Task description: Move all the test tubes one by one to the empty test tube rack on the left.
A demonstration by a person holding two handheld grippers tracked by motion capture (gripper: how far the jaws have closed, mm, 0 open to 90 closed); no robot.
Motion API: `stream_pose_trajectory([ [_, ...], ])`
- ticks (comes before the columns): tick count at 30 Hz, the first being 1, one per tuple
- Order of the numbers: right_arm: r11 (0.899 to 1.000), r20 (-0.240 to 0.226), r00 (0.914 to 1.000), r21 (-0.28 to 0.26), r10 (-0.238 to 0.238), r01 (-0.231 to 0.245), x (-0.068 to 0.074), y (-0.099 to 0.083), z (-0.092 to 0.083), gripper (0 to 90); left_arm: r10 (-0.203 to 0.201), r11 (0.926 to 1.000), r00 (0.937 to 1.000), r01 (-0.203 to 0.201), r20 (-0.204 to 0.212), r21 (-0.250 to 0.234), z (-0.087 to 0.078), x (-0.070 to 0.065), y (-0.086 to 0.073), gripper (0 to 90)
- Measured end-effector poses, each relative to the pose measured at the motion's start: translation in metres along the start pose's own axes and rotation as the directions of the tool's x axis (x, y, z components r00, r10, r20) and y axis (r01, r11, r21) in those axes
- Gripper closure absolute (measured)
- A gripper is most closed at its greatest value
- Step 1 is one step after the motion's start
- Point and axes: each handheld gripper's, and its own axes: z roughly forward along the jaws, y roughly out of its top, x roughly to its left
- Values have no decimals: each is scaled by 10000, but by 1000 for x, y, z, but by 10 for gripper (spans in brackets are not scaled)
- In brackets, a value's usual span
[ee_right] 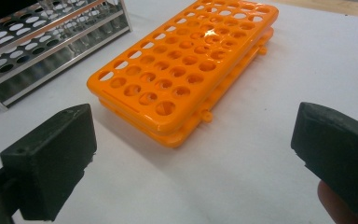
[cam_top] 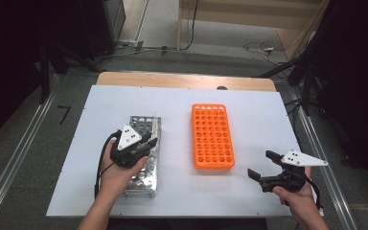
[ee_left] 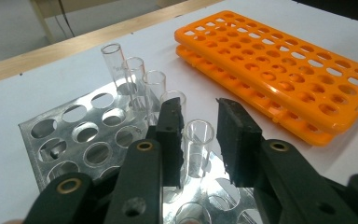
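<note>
White bench (cam_top: 182, 191) carries a metal rack (cam_top: 143, 167) at left and an orange rack (cam_top: 212, 136) at centre. Left hand-held gripper (ee_left: 199, 128) hovers over the metal rack, jaws parted around a clear tube (ee_left: 198, 147). Right hand-held gripper (cam_top: 261, 165) spread wide, near the orange rack

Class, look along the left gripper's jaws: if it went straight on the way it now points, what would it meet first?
The left gripper would first meet the clear glass tube standing in the metal rack, which already sits between its open jaws. More tubes stand in a row behind it. Whether either jaw already touches the tube is unclear.
</note>
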Motion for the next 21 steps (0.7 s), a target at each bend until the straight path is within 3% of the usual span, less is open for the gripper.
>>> stream_pose_trajectory([
  [13,10000,13,10000,-21,-33,33,0,0,1,0,-390,9964,9972,436,640,-720,-15,5,2,458],
  [17,10000,38,10000,-27,-18,18,0,0,1,0,-657,9949,9959,702,622,-728,-20,6,1,268],
  [21,10000,29,10000,-42,-5,5,-1,0,0,0,-853,9922,9930,922,818,-839,-26,7,-1,180],
])
